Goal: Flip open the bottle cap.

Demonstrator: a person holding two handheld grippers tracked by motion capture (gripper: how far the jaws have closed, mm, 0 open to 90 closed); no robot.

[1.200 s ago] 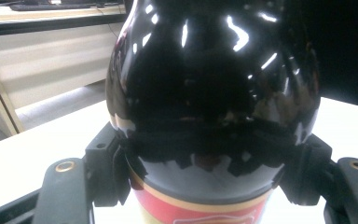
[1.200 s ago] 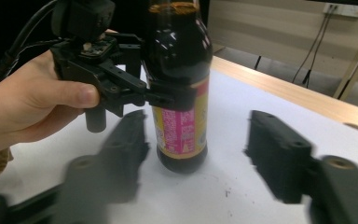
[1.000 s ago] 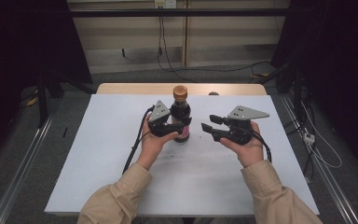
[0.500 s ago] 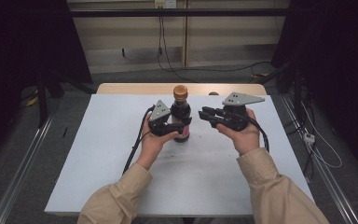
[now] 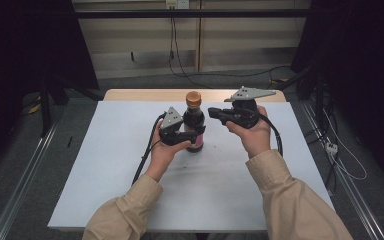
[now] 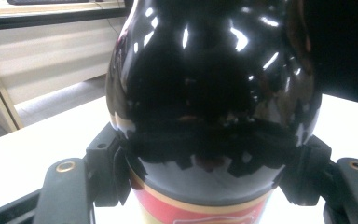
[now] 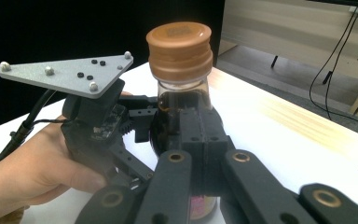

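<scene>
A dark glass bottle (image 5: 194, 121) with a brown cap (image 5: 193, 97) and a red label stands upright on the white table (image 5: 105, 165). My left gripper (image 5: 194, 136) is shut on its lower body, one jaw on each side; the bottle (image 6: 209, 93) bulges close between those jaws in the left gripper view. My right gripper (image 5: 213, 112) hovers just right of the bottle's neck, jaws pointing left and pressed together with nothing between them. In the right gripper view its fingertips (image 7: 200, 130) sit in front of the bottle (image 7: 182, 88), below the cap (image 7: 179, 44), with the left gripper (image 7: 142, 116) behind.
A bare wooden strip (image 5: 145, 94) runs along the table's far edge. Cables (image 5: 340, 160) lie on the floor to the right, and metal rails (image 5: 25, 185) flank the table. A long bench (image 5: 195, 55) stands behind it.
My right gripper has risen and moved left and farther back, from beside the bottle's body to level with its neck. The left gripper and bottle have stayed put.
</scene>
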